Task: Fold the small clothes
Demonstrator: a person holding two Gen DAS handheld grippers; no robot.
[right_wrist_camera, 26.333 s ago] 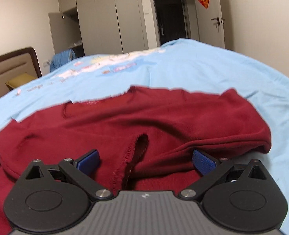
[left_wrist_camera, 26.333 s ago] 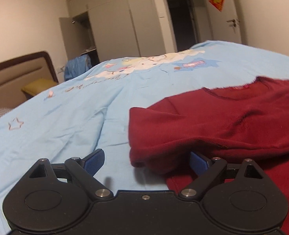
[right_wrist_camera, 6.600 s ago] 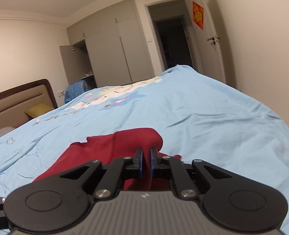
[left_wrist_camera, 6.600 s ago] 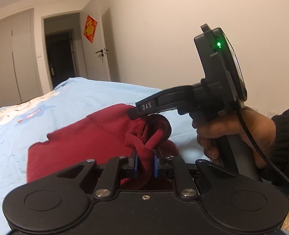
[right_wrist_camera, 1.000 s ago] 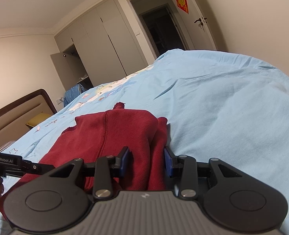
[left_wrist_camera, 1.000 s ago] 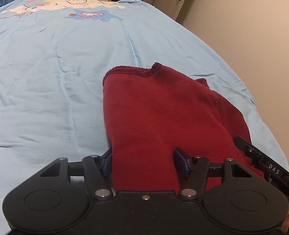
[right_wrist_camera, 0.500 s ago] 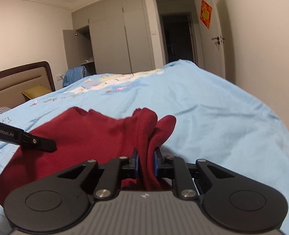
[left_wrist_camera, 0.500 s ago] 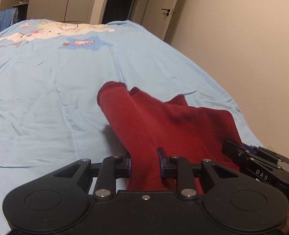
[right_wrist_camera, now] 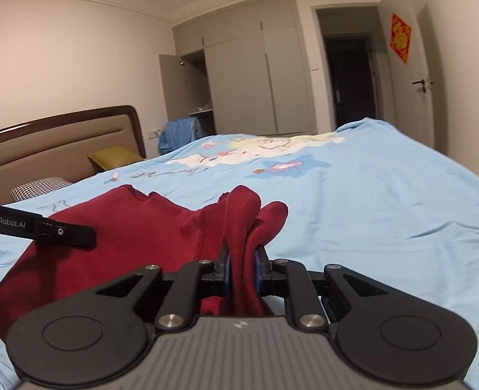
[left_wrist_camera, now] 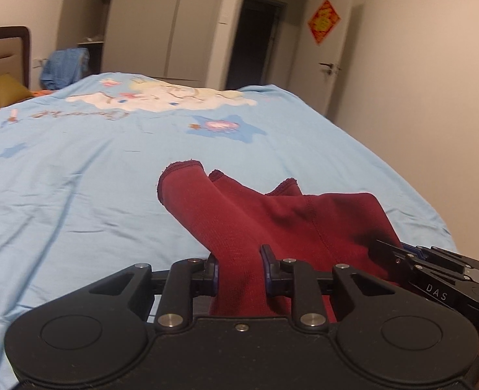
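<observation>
Left wrist view: the left gripper (left_wrist_camera: 240, 268) was closed down on a bunched fold of the dark red garment (left_wrist_camera: 271, 214), its blue pads pressed against the cloth on both sides with only the cloth's thickness between them. The garment lay on the light blue bedsheet (left_wrist_camera: 77, 178), reaching from the gripper toward 12 o'clock, with hemmed edges raised at its far end. At 3 o'clock the right gripper (left_wrist_camera: 411, 253) entered the frame, its black fingers drawn together at the garment's right edge. A printed cartoon panel (left_wrist_camera: 161, 99) sat on the sheet at 11 o'clock; a grey wardrobe (left_wrist_camera: 161, 22) and a dark doorway stood beyond.

Right wrist view: the right gripper (right_wrist_camera: 242, 268) was clamped narrowly on a thick upright fold of the garment (right_wrist_camera: 116, 243), cloth filling the gap between the pads. The rest of the garment spread toward 9 o'clock, where a finger of the left gripper (right_wrist_camera: 64, 232) overlapped it. A headboard (right_wrist_camera: 60, 143) and yellow pillow (right_wrist_camera: 114, 157) showed at 10 o'clock.
</observation>
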